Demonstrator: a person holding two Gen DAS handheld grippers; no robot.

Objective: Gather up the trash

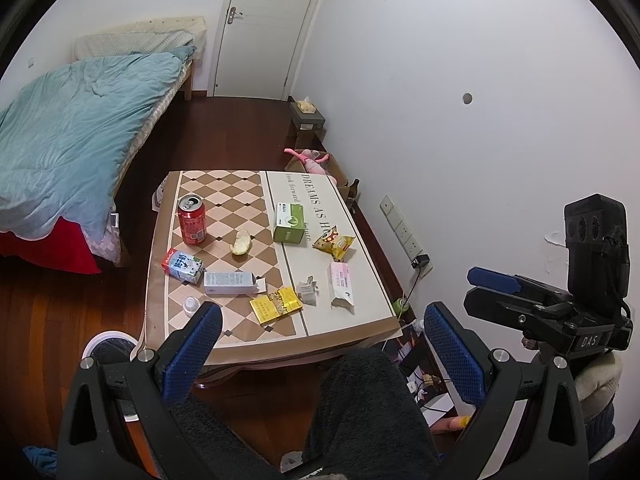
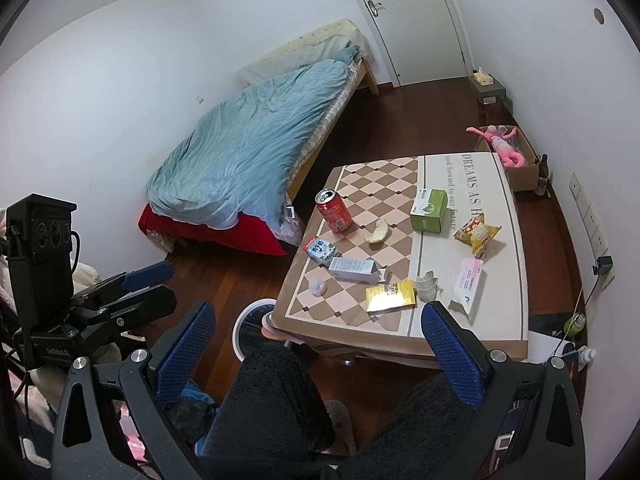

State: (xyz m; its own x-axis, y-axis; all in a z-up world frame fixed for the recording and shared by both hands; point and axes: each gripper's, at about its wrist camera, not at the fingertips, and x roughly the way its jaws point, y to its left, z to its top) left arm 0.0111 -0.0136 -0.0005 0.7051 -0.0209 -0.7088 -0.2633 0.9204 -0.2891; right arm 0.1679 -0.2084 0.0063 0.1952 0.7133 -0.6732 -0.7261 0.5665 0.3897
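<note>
On the desk (image 1: 352,322) the trash lies scattered: a red can (image 1: 192,220) stands upright, a milk carton (image 1: 182,266) beside it. Both grippers' jaws hang open and empty, well short. A careless reach could topple the can.

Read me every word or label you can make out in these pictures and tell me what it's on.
"DREAMS AS H…": large letters on the cream half of the checkered table mat, partly covered.
"look forward to our future": smaller line beside it.
"DAS": on the black body of the right tongs.
Red can, green box, milk carton, yellow packet: print too small to read.
</note>
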